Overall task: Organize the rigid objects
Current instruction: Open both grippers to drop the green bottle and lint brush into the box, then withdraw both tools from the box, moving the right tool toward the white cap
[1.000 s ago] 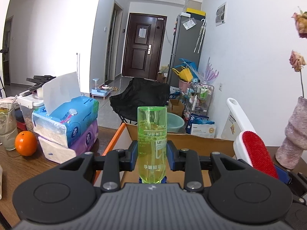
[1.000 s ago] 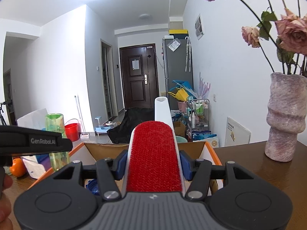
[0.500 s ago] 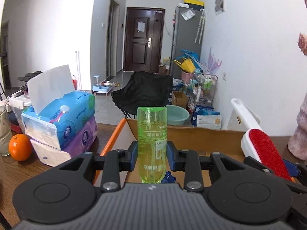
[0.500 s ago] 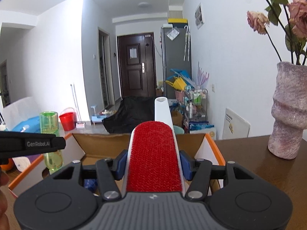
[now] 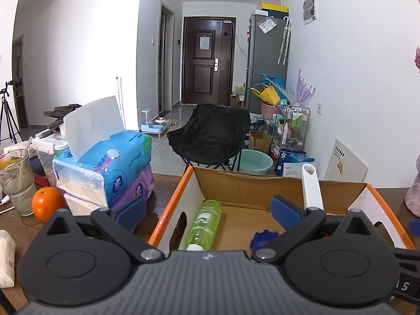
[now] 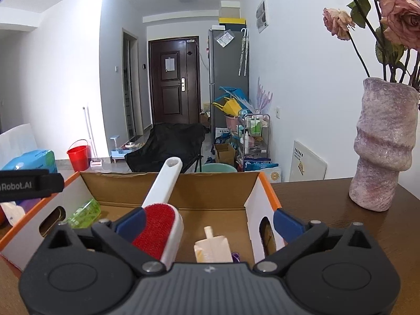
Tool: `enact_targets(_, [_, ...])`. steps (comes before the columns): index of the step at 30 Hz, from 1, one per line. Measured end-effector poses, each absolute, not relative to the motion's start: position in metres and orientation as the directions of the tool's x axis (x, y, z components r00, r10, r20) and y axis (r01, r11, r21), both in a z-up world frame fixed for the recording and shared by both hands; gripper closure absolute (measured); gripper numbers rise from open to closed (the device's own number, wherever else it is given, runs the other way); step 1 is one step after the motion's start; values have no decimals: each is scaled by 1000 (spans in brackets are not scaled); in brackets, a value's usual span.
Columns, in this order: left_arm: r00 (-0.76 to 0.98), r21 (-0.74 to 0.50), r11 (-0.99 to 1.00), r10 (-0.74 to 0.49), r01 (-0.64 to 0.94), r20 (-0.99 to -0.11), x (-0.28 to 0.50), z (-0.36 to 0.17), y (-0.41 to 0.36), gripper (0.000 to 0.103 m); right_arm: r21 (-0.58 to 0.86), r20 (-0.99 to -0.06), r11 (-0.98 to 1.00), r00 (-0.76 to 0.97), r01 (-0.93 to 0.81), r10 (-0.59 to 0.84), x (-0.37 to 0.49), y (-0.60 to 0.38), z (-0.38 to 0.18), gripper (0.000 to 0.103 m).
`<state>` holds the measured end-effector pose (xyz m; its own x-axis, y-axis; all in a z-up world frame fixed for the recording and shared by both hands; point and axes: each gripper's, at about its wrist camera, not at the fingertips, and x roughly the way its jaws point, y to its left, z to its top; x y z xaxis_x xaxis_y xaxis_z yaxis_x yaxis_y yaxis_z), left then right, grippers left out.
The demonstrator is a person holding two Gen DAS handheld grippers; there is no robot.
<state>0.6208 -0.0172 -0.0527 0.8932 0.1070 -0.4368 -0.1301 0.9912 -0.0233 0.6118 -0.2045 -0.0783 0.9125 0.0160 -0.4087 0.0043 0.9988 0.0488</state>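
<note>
Left tool (image 5: 208, 211) just opened wide, green bottle (image 5: 205, 224) lying in cardboard box (image 5: 168, 204); nothing gripped

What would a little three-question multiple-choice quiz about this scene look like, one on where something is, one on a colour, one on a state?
1. Where is the green bottle?
A. Lying inside the cardboard box
B. Standing on the tissue packs
C. Clamped in the left gripper

2. What colour is the pad of the lint brush?
A. Blue
B. Red
C. Yellow

3. How do the fingers of the right gripper stand?
A. Shut on the brush
B. Shut on the vase
C. Spread wide, pressing on nothing

Answers:
1 A: the bottle lies on its side along the box's left wall, and the left gripper has just opened, with nothing pressed between its fingers.
2 B: the brush has a red pad on a white handle.
3 C: the right fingers have just opened; the brush leans in the box beside the left pad, not clamped.
</note>
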Motion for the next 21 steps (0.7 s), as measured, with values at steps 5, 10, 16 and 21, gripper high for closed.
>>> enact_targets(5, [895,-14,992,110,-129,-431,615,-50,-17,0,47,-408,999,913,-6,25,608,-207,-77,0])
enact_targets(10, [902,-14,992,106,-123,-419,603,-48,-17,0,47,-407,999,913,-24,41,599,-207,-72,0])
enact_targets(16, [910,4,991,121,-130,-397,590,-46,-15,0,33,-375,999,926,-34,44,581,-207,-67,0])
enact_targets(21, [914,2,991,123,-133,-386,575,-47,-10,0,33,-349,999,936,-43,52,562,-209,-64,0])
